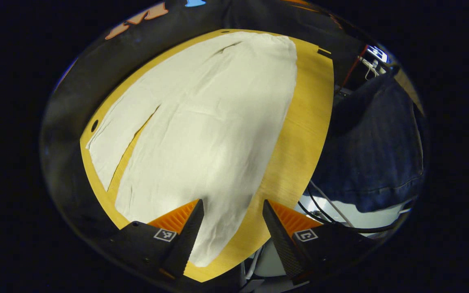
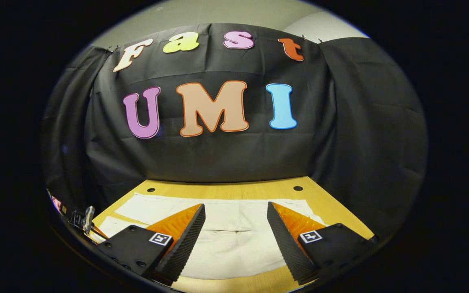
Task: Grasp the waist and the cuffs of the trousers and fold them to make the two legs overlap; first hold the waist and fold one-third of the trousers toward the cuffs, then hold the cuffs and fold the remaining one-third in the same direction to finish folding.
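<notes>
The cream cotton trousers [image 1: 202, 134] are lying spread on the round wooden table [image 1: 299, 154], their long axis running straight ahead of the left gripper [image 1: 233, 221], which is hovering released over the cuffs. The right gripper [image 2: 235, 228] is likewise hanging released over the waist, grasping nothing.

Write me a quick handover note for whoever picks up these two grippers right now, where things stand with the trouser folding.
Left gripper: open, holding nothing, above the near end of the trousers.
Right gripper: open, holding nothing, above the trousers.
Trousers: spread flat on the wooden table, the two legs lying side by side with a gap between them, not yet overlapped.
Done: no fold shows.
Left: grasp waist and cuffs and lay one leg over the other; fold the waist third toward the cuffs; then fold the cuff third the same way.
</notes>
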The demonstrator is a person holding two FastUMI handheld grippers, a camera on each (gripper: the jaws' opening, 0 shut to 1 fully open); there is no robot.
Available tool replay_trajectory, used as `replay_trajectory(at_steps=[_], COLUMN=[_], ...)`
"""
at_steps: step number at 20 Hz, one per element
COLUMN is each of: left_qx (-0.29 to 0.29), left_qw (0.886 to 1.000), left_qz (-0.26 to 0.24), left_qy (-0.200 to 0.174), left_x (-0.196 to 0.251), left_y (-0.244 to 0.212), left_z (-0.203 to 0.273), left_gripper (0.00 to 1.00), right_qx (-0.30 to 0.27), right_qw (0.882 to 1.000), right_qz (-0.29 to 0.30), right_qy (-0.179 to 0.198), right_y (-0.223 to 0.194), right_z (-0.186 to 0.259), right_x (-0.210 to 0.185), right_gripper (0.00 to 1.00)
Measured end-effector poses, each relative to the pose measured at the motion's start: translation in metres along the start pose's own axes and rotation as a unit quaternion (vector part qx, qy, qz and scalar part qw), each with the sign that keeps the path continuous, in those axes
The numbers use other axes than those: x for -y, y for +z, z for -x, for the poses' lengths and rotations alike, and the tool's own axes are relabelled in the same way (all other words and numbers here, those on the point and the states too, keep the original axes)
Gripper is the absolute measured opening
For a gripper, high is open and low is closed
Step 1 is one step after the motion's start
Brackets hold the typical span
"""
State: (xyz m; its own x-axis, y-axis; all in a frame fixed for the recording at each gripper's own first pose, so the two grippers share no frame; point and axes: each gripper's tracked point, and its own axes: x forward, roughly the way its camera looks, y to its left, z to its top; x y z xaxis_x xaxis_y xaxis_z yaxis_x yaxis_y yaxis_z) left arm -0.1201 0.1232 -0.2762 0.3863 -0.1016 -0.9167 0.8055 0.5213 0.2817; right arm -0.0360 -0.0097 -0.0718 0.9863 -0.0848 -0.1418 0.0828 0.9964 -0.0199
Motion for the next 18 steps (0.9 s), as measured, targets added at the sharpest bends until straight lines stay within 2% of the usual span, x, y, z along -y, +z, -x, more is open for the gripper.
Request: replay_trajectory(at_steps=[3,8,11,15,18], left_qx=[-0.022,-0.045,-0.067,-0.097,-0.122], left_qw=[1.0,0.999,0.997,0.994,0.991], left_qz=[-0.011,-0.01,-0.004,-0.031,-0.039], left_qy=[-0.002,-0.011,-0.032,-0.041,-0.04], left_x=[-0.001,-0.008,-0.006,-0.007,-0.011], left_y=[-0.009,-0.013,-0.014,-0.014,-0.013], left_z=[-0.009,-0.015,-0.018,-0.018,-0.019], left_gripper=[0.83,0.8,0.77,0.74,0.6], right_qx=[-0.006,-0.015,-0.023,-0.024,-0.029], right_qw=[1.0,1.0,0.999,0.999,0.999], right_qz=[0.004,0.009,0.023,0.021,0.024], right_qy=[-0.003,-0.002,-0.002,0.005,0.015], right_y=[0.0,-0.007,-0.011,-0.007,-0.008], right_z=[-0.003,-0.01,-0.018,-0.026,-0.032], right_x=[0.005,0.011,0.016,0.02,0.022], right_gripper=[0.98,0.98,0.98,0.98,0.98])
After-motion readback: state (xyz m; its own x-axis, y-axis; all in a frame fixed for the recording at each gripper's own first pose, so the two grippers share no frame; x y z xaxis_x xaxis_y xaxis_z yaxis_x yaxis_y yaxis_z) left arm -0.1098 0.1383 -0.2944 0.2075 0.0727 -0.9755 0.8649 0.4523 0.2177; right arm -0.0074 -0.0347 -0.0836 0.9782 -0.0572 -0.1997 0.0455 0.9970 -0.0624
